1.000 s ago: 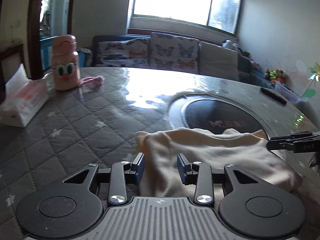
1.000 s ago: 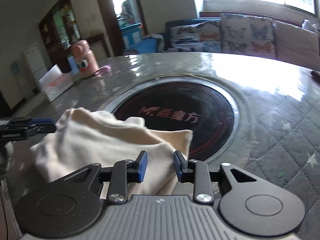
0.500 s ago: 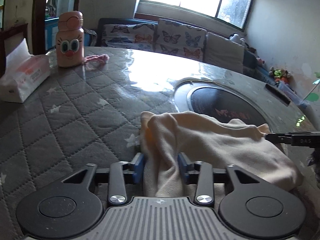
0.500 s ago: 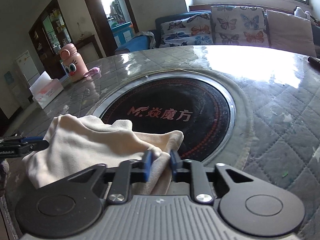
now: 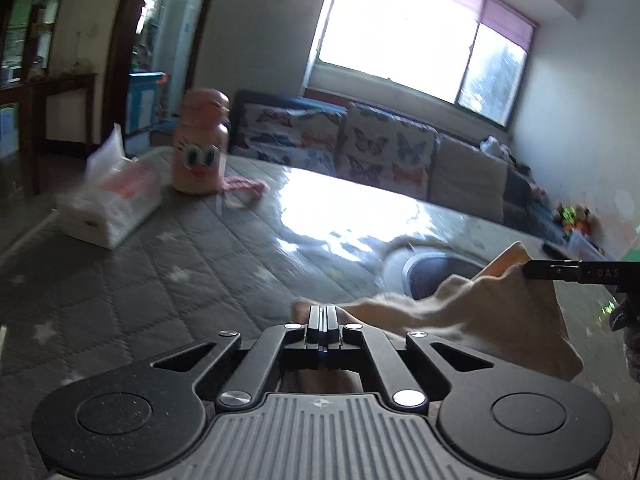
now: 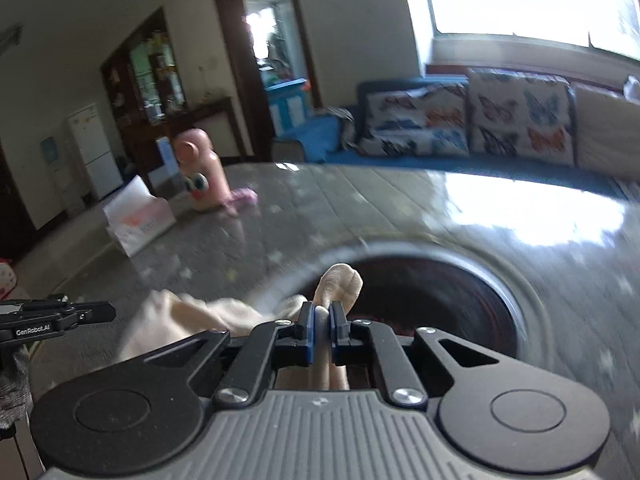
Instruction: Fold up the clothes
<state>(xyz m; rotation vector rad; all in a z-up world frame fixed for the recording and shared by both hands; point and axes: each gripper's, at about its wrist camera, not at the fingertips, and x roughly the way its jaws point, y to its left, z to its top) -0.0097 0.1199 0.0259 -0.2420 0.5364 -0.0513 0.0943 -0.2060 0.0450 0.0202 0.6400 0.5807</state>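
1. Cream-coloured soft cloth garment (image 5: pixel 472 316): suspended between both tools, above the grey quilted star-patterned surface (image 5: pixel 160 280). The fabric is bunched and creased; its lower edge hangs down towards the surface.
2. Left tool (image 5: pixel 324 316): jaws drawn fully together, clamping one end of the garment. A small fold of cloth protrudes just past the fingertips on the left side.
3. Right tool (image 6: pixel 323 316): jaws nearly closed, with a thin layer of the garment (image 6: pixel 338 280) pinched between the blue pads. A rounded tuft of cloth stands upright just beyond the fingertips.
4. In the left wrist view, the right tool (image 5: pixel 528 270) enters from the right edge, gripping the raised corner of the garment. In the right wrist view, the left tool (image 6: pixel 108 314) enters from the left edge, beside the bunched cloth.
5. Round dark recessed hob with a metal rim (image 6: pixel 460 292): set into the surface, directly beyond the right tool.
6. Far side of the surface: a pink cartoon-faced bottle (image 5: pixel 200 148) stands upright, with a white tissue pack (image 5: pixel 112 208) near it and a small pink item (image 5: pixel 244 186) just beside its base.
7. Both views show motion blur.
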